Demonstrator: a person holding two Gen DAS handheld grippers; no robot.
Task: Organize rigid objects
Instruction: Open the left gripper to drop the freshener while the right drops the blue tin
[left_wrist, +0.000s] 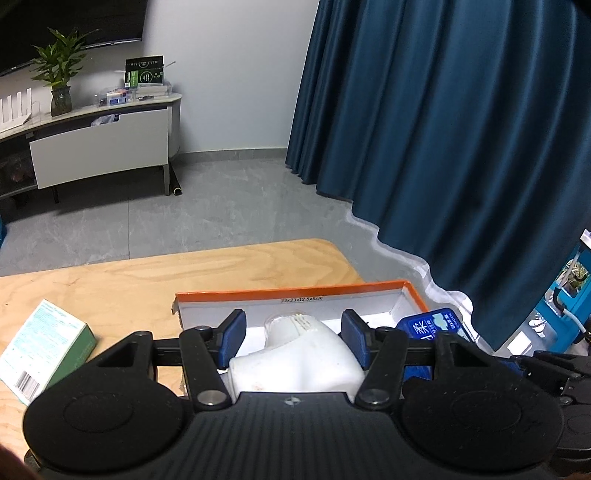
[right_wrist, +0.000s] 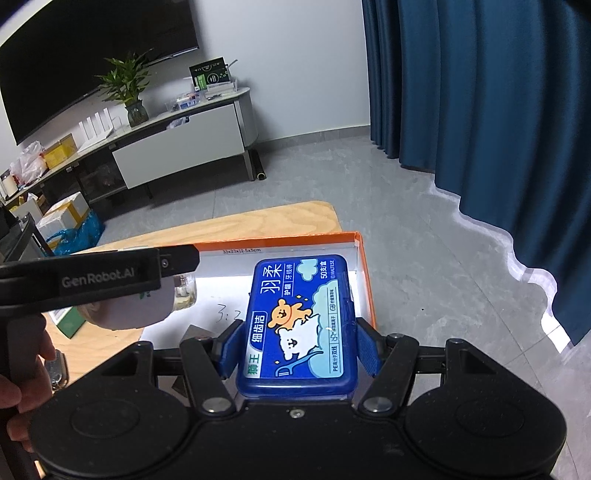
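Two tongs clamp loads: left tongs (left_wrist: 293, 341) grip a white bottle (left_wrist: 299, 356), right tongs (right_wrist: 299, 347) a blue case (right_wrist: 300, 325).

Dark blue curtain (left_wrist: 461, 147) hung at right, its hem on grey tile floor (left_wrist: 221, 206). A low media cabinet (right_wrist: 177, 147) stood against the white wall under a large dark screen (right_wrist: 92, 55). On top: a potted green plant (left_wrist: 59, 77), a dark printed box (left_wrist: 144, 71), small clutter. Cardboard boxes and a blue plastic bag (right_wrist: 79, 232) sat on the floor nearby.
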